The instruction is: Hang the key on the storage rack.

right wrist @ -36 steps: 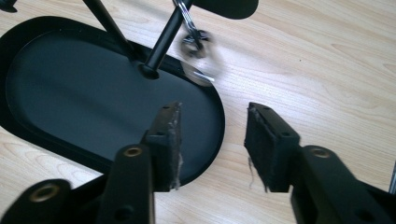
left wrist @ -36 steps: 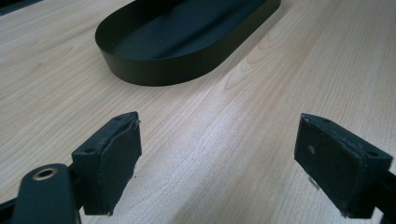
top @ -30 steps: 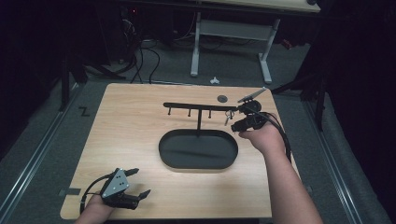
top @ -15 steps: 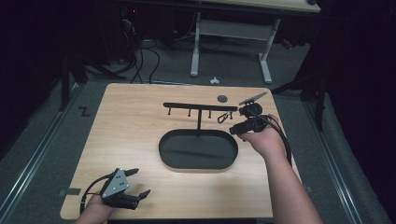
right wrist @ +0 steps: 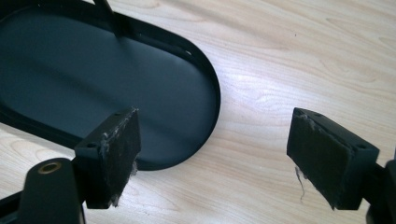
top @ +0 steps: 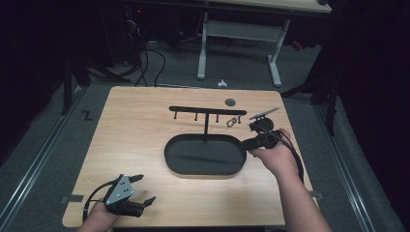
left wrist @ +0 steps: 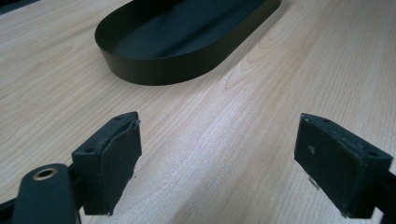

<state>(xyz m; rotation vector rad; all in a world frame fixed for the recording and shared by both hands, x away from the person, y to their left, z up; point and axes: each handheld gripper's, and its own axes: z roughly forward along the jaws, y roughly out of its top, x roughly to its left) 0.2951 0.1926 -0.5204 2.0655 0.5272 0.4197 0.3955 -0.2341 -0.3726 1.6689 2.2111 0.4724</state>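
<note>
A black oval tray [top: 203, 155] lies in the middle of the wooden table [top: 135, 130]. From its far rim rises a black T-shaped rack [top: 208, 111] with several hooks. A small metal clip [top: 233, 122] hangs near the rack's right end. My right gripper [top: 245, 142] is open at the tray's right end, with nothing between its jaws. In the right gripper view the gripper [right wrist: 212, 135] straddles the tray's [right wrist: 93, 79] curved rim. My left gripper [top: 145, 188] rests open near the table's front left; its own view [left wrist: 219, 140] has the tray [left wrist: 177, 70] ahead.
A small dark round disc [top: 230, 102] lies on the table behind the rack. Beyond the far edge stand a white desk frame [top: 239, 34] and floor cables [top: 145, 63]. Bare wood surrounds the tray on the left and front.
My right gripper has drawn back a little from the rack's right end toward the tray's right end. The left gripper has not moved.
</note>
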